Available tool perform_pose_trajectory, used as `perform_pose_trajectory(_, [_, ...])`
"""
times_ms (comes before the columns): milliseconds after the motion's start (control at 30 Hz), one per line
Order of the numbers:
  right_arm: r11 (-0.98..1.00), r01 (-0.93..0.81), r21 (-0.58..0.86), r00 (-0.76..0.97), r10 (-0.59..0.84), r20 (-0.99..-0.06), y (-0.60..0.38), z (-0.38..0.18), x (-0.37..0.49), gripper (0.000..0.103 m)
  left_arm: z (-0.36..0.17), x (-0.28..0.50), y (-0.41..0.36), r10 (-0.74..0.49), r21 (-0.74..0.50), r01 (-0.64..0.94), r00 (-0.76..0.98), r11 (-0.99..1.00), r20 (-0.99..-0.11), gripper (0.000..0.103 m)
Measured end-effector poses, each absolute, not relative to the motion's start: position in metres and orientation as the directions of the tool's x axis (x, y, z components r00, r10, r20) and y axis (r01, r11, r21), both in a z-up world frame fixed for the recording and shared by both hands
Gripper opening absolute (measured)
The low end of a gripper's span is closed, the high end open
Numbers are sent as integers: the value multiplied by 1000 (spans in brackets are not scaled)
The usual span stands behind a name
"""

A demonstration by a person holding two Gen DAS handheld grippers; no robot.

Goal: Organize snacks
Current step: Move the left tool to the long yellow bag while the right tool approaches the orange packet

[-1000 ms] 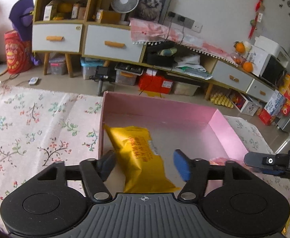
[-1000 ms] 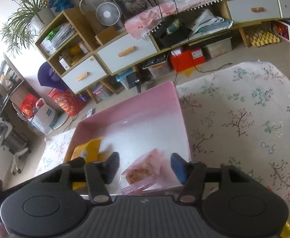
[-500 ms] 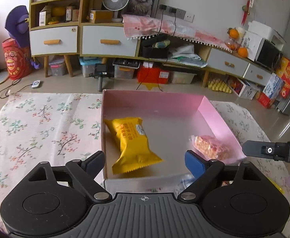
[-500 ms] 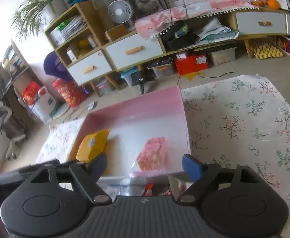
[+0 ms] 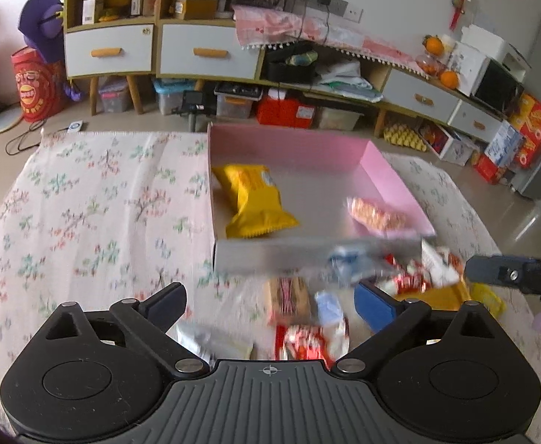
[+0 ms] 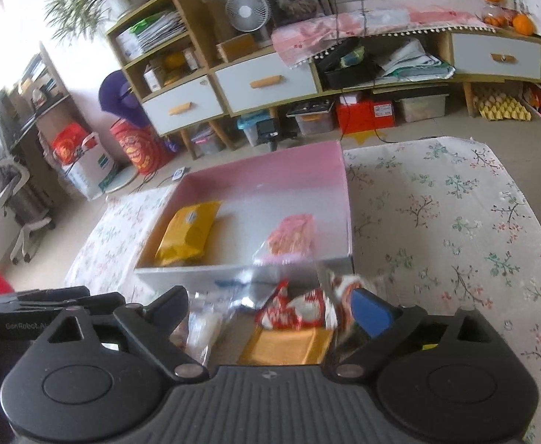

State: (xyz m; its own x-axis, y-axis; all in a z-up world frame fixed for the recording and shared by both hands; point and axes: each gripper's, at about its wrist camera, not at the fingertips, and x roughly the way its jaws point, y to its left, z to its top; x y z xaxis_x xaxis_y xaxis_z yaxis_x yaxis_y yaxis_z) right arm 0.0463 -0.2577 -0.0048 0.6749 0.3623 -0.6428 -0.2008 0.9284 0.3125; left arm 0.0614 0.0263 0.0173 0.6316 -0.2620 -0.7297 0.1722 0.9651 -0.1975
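Both hand-held grippers hang wide open and empty over the loose snack pile (image 5: 344, 296) on the floral-cloth desk (image 5: 85, 203). The left hand-held gripper (image 5: 270, 305) has the brown-striped packet (image 5: 288, 296) right between its fingers — long axis running away from the camera, toward the box. The right hand-held gripper (image 6: 270, 305) sits over a red-and-white wrapper (image 6: 300, 309) with a flat golden packet (image 6: 289, 344) nearer the palm. The pile lies just in front of the pink box (image 5: 392, 181), touching its grey near wall; blur hides an exact count, roughly six or more pieces.

In the box: two snacks — one yellow bag (image 5: 252, 199) on the left, long axis front to back, and one pink-orange packet (image 5: 376, 216) by the right wall. Each gripper likely drops straight down on its own nearest piece.
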Motion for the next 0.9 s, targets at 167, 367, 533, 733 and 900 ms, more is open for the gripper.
perform_pose_trajectory(167, [932, -233, 279, 677, 361, -641, -257, -9, 29, 82, 9, 40, 28, -291, -184, 234, 603, 955, -743, 98])
perform_pose_trajectory(367, [938, -236, 255, 681, 347, -645, -259, -15, 18, 82, 5, 20, 25, -336, -161, 341, 552, 926, -764, 98])
perform_pose_trajectory(533, [935, -263, 236, 666, 353, -657, -253, -19, 10, 82, 7, 2, 18, -395, -126, 477, 520, 870, -758, 98])
perform_pose_trajectory(733, [921, -320, 221, 638, 382, -669, -243, -22, 5, 82, -1, -9, 5, -431, -119, 573, 447, 811, -784, 98])
perform_pose_trajectory(900, [904, -354, 239, 610, 416, -674, -236, -23, 2, 74, -9, -18, -10, -434, -84, 643, 408, 761, -804, 98])
